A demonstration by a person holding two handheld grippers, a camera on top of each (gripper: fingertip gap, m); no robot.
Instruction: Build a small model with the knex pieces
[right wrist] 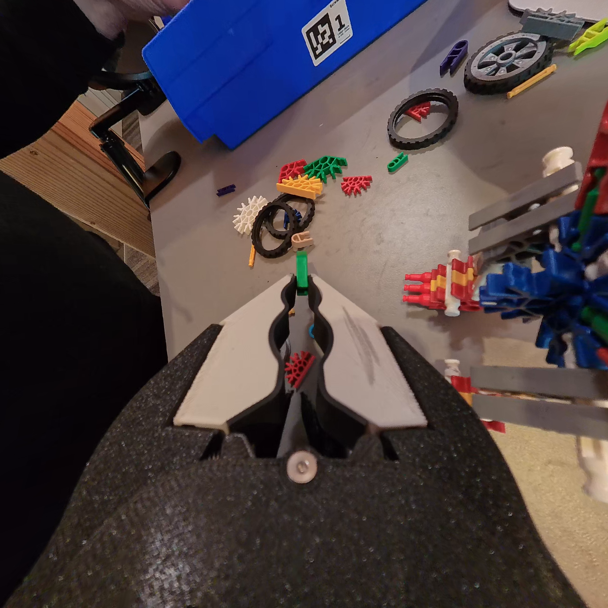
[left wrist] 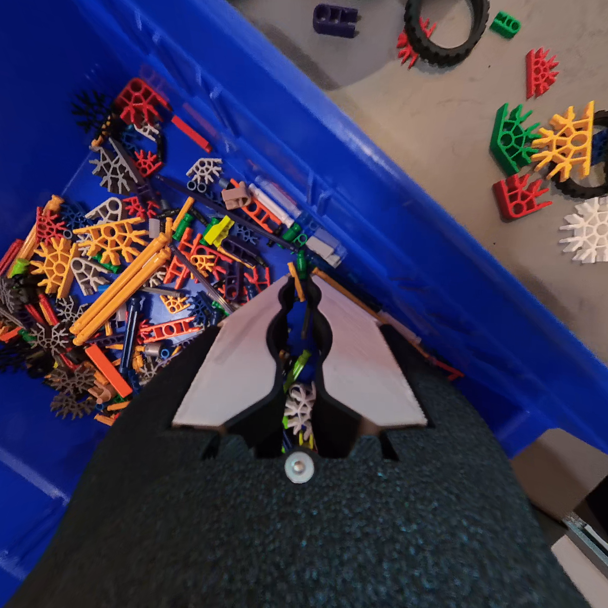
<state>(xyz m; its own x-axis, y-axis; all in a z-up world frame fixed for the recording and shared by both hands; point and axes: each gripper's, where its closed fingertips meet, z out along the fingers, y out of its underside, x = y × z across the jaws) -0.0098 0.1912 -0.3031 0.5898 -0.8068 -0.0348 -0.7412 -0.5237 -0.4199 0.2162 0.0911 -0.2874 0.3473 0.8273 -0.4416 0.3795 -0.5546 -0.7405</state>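
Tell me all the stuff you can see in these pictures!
bin: one, blue, on the grey table, full of mixed building pieces
yellow rods: two, side by side in the bin
empty tyres: several, black, loose on the table
wheel: one, black tyre with grey hub, far side of the table
white snowflake connector: one, beside the stacked tyres
tan clip: one, just past the green piece
built model: one, blue, red and grey, at the right
left gripper: inside the bin, shut on a small orange piece
right gripper: over the table, shut on a green piece
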